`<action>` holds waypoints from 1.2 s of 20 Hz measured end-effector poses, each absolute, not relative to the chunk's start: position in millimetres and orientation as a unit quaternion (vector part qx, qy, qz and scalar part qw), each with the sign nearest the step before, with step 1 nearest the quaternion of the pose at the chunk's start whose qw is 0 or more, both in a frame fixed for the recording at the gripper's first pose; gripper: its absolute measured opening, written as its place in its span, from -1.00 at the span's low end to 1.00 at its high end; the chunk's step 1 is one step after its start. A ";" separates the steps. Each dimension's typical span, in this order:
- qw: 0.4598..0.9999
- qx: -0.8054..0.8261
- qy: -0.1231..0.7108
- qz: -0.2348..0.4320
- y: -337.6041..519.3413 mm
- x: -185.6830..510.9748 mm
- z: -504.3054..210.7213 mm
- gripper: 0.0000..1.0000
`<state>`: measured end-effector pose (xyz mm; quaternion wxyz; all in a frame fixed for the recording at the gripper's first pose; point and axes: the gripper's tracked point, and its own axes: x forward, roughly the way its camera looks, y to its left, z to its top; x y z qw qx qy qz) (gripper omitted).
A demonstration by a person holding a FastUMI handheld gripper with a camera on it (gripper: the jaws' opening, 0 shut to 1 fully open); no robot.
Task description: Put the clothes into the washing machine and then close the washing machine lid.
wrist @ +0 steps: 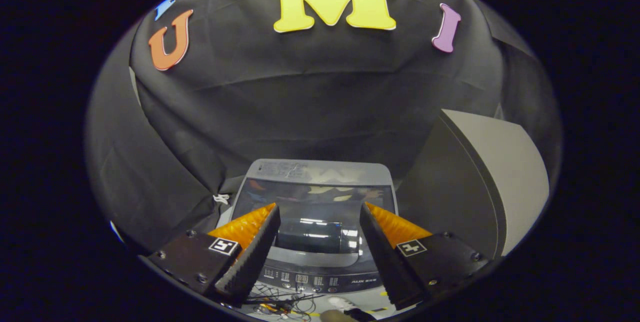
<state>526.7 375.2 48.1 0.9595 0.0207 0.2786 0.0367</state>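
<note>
The washing machine [315, 182] lid's front corners are hidden behind the spread, empty jaws of the gripper [319, 216]; its control panel [315, 278] markings (tiny) cannot be told.

glossy dark glass-like washing machine lid [314, 207], matt grey plastic control panel [315, 278], wrinkled matt cloth wall [310, 97], open gripper [319, 222] with ridged pads

Greys and black around my gripper [318, 212]

The washing machine [315, 242] ahead of my spread, empty fingers was pale grey, its closed lid [312, 197] a dark glossy pane with bright reflections, its control panel [320, 279] black with small white markings. The cabinet [492, 172] beside it was light grey with a darker grey side. Beneath lay tangled black cables [280, 302] with yellow and orange bits.
</note>
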 end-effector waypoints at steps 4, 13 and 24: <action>0.965 0.017 0.258 0.039 365.0 504.1 63.9 1.00; 0.989 0.017 0.127 0.072 311.4 398.0 133.1 1.00; 1.000 0.018 0.011 0.020 104.9 213.9 132.8 0.99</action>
